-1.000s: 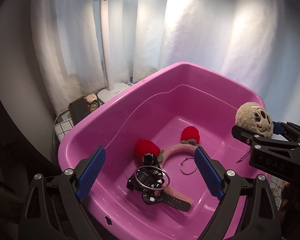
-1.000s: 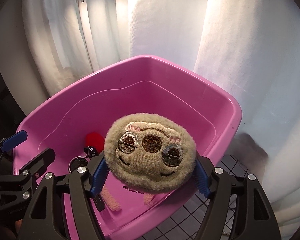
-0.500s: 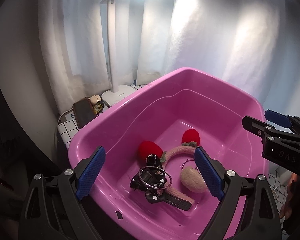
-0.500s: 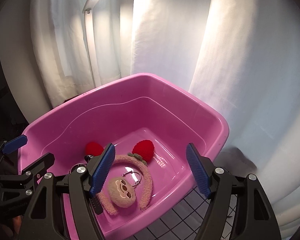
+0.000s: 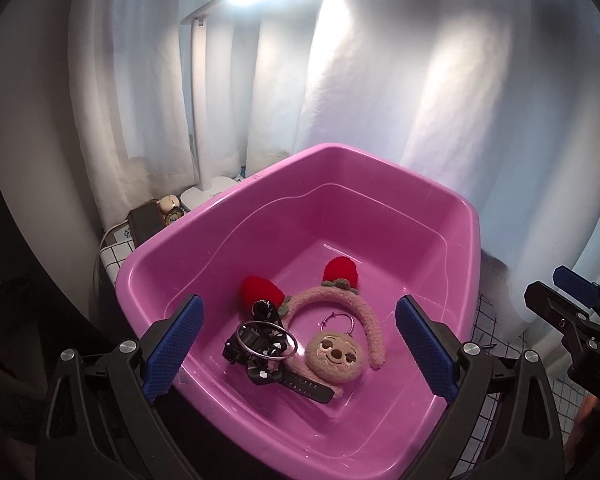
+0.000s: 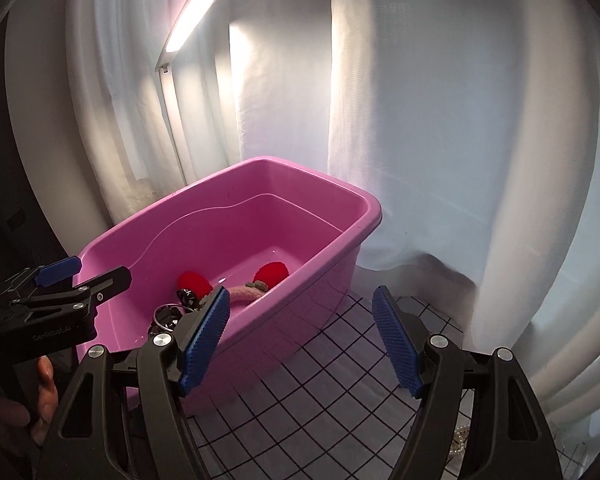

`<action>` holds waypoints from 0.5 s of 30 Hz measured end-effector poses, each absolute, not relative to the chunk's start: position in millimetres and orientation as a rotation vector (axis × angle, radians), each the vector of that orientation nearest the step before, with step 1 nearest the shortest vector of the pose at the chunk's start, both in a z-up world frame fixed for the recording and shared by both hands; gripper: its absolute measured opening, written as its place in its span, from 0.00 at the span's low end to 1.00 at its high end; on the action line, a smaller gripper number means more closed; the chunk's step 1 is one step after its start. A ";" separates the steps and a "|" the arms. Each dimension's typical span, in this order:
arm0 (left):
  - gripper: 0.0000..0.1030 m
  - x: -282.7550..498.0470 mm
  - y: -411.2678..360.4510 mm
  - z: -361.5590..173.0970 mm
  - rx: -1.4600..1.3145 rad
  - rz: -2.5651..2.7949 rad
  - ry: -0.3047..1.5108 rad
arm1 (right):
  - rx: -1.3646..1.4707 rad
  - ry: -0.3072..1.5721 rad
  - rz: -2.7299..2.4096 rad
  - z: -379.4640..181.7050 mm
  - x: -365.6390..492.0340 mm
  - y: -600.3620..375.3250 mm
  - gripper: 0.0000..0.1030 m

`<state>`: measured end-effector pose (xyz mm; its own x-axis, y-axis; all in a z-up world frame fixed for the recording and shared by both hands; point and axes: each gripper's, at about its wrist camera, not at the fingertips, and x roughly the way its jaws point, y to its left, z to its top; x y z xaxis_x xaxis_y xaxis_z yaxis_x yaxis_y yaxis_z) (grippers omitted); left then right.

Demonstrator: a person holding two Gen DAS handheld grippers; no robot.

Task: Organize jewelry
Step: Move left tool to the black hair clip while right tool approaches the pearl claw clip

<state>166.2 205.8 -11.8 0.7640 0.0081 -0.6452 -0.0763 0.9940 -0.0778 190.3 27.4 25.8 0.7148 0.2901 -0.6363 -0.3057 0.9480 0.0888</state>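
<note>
A pink plastic tub point(image 5: 464, 216) holds a plush sloth keychain point(image 5: 334, 356) with a ring, a pink headband with red strawberry ears point(image 5: 340, 272), a metal bangle point(image 5: 266, 338) and a black watch point(image 5: 304, 386). My left gripper point(image 5: 300, 348) is open and empty above the tub's near edge. My right gripper point(image 6: 306, 344) is open and empty, over the tiled table to the right of the tub point(image 6: 364, 216). The headband point(image 6: 272, 274) shows in the right wrist view too.
A white desk lamp point(image 5: 204, 120) stands behind the tub with a small dark box point(image 5: 144, 220) and a little figure point(image 5: 170, 204). White curtains hang behind. A gridded white tabletop point(image 6: 320, 400) lies right of the tub; a sparkly chain point(image 6: 462, 438) lies at its lower right.
My right gripper opened and dropped the sloth keychain into the tub, then drew back right and away. My left gripper rose and pulled back slightly.
</note>
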 end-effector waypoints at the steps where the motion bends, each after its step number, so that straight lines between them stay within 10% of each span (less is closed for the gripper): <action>1: 0.93 162.8 200.6 -9.5 -0.102 0.035 0.693 | -0.013 0.697 0.320 24.8 181.9 18.2 0.68; 15: 0.94 99.6 103.9 5.7 -0.048 -0.173 0.632 | 0.070 0.797 0.075 -16.3 65.7 -125.1 0.69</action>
